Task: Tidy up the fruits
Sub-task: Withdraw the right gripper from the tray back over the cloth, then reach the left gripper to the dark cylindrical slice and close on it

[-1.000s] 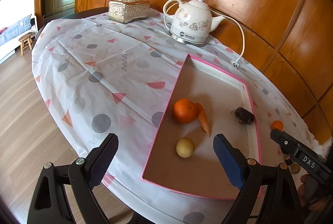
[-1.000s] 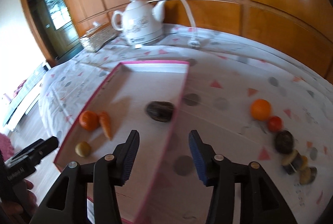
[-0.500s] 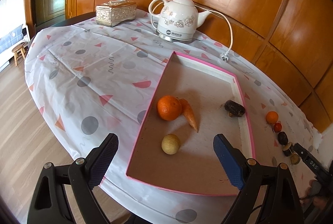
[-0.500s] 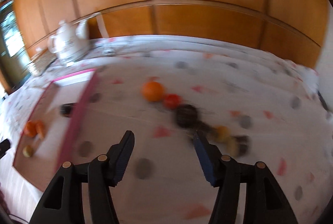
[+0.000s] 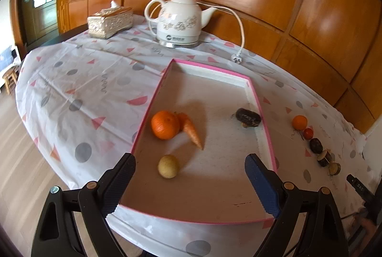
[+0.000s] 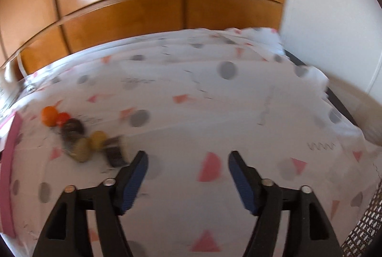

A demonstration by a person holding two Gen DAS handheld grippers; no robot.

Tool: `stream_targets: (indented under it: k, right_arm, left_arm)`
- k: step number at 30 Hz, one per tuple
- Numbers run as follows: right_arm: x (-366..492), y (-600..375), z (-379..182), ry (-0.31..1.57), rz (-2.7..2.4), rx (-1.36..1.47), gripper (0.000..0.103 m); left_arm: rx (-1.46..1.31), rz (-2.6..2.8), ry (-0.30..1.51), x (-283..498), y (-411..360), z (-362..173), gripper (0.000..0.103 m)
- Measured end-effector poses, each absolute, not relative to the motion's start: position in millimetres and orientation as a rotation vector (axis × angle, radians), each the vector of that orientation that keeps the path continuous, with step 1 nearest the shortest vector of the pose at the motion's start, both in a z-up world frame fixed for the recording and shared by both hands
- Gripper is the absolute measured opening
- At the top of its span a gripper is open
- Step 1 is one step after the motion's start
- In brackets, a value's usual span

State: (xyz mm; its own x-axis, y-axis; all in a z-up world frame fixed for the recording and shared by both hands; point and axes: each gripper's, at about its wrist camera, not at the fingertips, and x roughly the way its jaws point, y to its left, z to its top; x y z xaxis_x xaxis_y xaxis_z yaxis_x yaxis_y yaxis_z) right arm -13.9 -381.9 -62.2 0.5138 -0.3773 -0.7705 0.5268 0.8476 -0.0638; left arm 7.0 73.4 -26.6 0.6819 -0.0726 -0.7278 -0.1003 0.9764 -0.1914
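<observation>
Left gripper: tilted downward. Its 2 fingers are spread wide, with nothing between the pads and no contact with any surface. The left finger carries a black ribbed pad; the right finger carries a blue ribbed pad. Both black finger frames are visible along the lower edge of the left wrist view.

Right gripper: tilted downward. Its jaws are opening, and nothing lies between them. Both fingers carry blue ribbed pads on black frames. The right wrist view is motion-blurred. In the left wrist view, part of this gripper shows at the lower right edge.
</observation>
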Motion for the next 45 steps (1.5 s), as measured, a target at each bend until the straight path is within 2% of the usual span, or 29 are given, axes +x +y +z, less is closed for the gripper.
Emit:
stream_targets:
  k: [12,36,39,45]
  right_arm:
    - [-27,-421,-77,0.89,-0.66,0.219,0.079]
    - [-36,-451,-88,0.888,-0.753,0.261,0.079]
    - [-36,-451,-89,0.891,-0.757,0.262,0.08]
    - [-36,-452,-90,0.891,-0.764,0.268,0.082]
  left_arm:
    - [-0.084,-0.171,0.825,22,20,-12,0.093]
    - [-0.005,-0.459,0.917,54,-88,-16,0.091]
    - [0.011,-0.485,0.947,60,-105,-23,0.083]
    - [0.076,-0.557,0.962,65,-140,-33,0.079]
